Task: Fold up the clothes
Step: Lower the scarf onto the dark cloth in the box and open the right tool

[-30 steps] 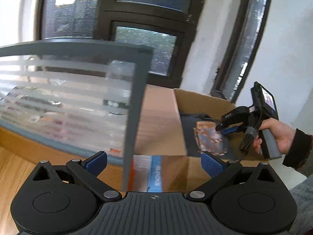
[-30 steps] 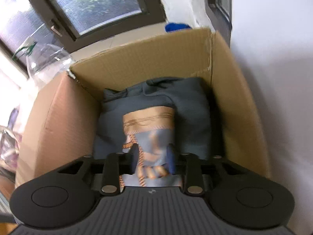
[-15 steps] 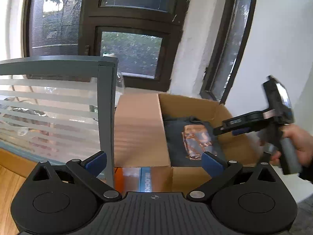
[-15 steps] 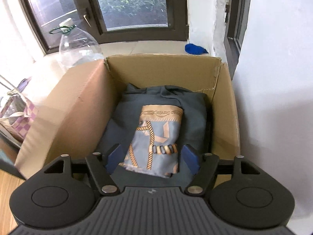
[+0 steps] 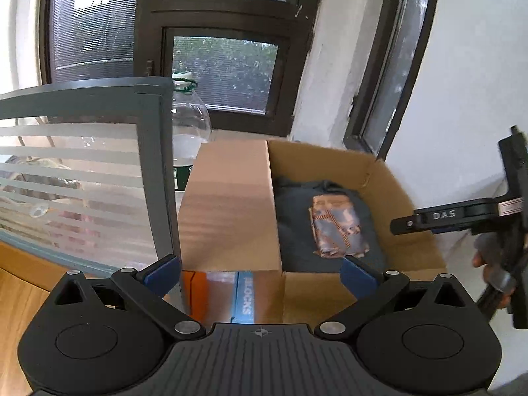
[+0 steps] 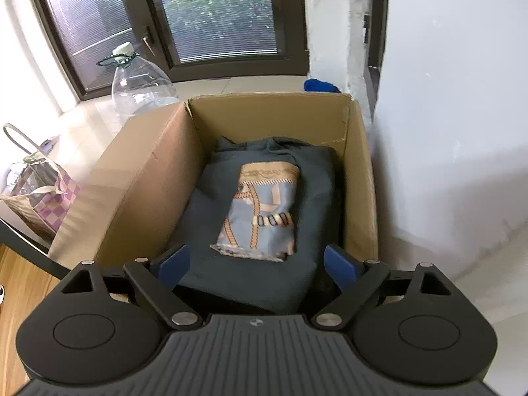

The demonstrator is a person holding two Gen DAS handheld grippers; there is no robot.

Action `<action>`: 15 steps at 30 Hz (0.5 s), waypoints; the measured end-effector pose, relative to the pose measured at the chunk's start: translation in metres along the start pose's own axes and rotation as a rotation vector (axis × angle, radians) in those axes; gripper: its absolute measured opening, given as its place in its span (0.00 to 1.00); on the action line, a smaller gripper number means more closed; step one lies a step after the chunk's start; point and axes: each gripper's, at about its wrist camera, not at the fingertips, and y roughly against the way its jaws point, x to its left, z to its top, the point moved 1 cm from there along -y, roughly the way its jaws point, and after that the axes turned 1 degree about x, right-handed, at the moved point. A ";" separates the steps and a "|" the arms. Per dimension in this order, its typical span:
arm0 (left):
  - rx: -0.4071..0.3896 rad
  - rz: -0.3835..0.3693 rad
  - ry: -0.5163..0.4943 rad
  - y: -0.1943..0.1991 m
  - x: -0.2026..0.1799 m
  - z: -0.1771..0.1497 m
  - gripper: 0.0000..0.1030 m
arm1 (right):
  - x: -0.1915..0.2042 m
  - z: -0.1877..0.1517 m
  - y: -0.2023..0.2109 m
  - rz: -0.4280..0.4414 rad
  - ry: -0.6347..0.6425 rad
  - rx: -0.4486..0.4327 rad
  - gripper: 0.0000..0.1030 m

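A folded blue and tan patterned cloth (image 6: 260,213) lies on a folded dark grey garment (image 6: 204,198) inside an open cardboard box (image 6: 264,112). My right gripper (image 6: 256,264) hovers above the box's near end. Its jaws are opening, and nothing is pressed between the blue pads. In the left wrist view, the same cloth (image 5: 336,227) and garment (image 5: 293,224) show in the box (image 5: 227,204). My left gripper (image 5: 260,274) is open and empty in front of the box. The right gripper (image 5: 429,221) shows side-on at the right, held by a hand (image 5: 491,264).
A large clear water bottle (image 6: 138,85) stands behind the box's left wall. A frosted glass partition with a grey frame (image 5: 155,165) rises left of the box. A checked bag (image 6: 43,198) sits further left. A white wall flanks the box's right side.
My right gripper has let go of the patterned cloth, spread its jaws and lifted back out of the box. The left gripper has shifted sideways, so more of the box shows.
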 end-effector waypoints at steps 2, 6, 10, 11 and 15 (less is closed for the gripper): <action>0.004 -0.017 -0.013 -0.001 -0.003 0.000 1.00 | -0.001 -0.005 0.004 -0.006 -0.006 -0.003 0.92; 0.024 -0.038 -0.018 -0.004 -0.006 -0.001 1.00 | 0.002 -0.015 0.012 -0.020 0.003 -0.006 0.93; 0.026 -0.054 -0.018 -0.004 -0.008 -0.004 1.00 | 0.004 -0.024 0.016 -0.022 0.006 -0.002 0.94; 0.022 -0.057 -0.023 -0.003 -0.009 -0.004 1.00 | 0.004 -0.026 0.017 -0.020 0.004 -0.001 0.94; 0.011 -0.057 -0.033 0.000 -0.010 -0.006 1.00 | 0.007 -0.031 0.018 -0.012 0.000 0.007 0.94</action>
